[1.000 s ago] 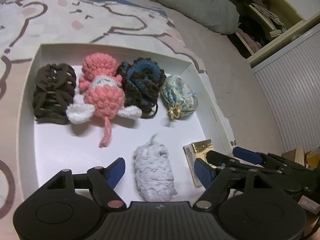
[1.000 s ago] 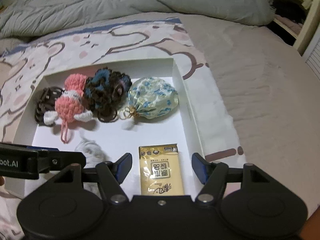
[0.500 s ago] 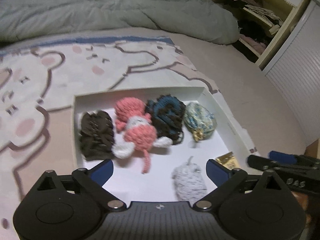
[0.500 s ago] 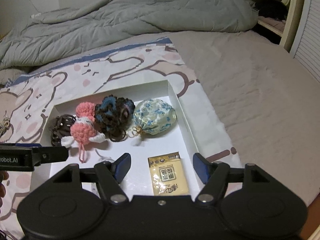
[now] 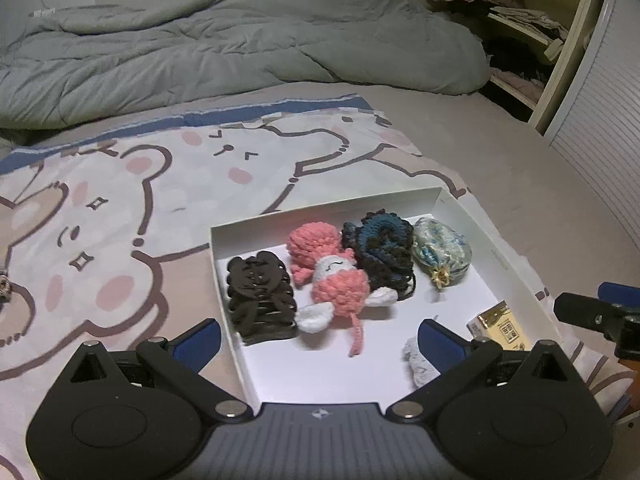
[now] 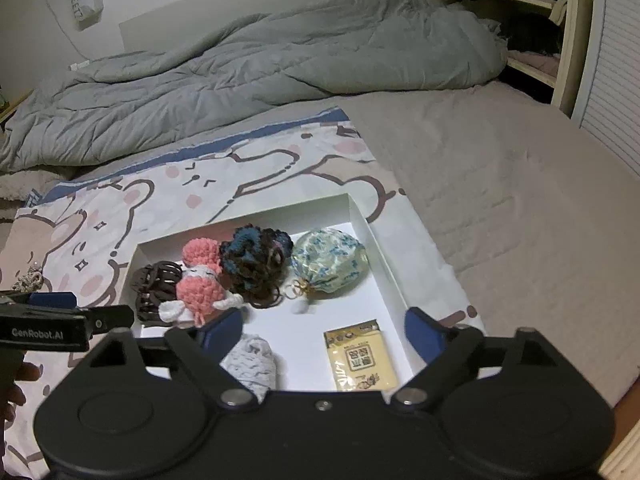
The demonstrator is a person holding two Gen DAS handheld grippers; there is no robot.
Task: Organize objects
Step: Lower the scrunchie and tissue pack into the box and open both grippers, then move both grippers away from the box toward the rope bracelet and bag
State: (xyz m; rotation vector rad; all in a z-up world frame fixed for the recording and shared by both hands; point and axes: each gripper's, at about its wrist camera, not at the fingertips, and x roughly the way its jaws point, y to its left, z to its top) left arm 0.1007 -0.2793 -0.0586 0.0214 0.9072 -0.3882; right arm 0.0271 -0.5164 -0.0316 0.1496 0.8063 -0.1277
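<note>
Both tongs, left gripper [image 5: 318,334] and right gripper [image 6: 323,330], are spreading wide, gripping nothing above the white box [image 6: 384,258]; you're looking finished placing, so next you're needing another loose item.

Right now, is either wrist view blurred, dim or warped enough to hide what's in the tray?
Left wrist: dim, fisheye bend, tray sharp, left edge smeared. Right wrist: dim too, packet print readable, tool body hides the tray's near edge.
</note>
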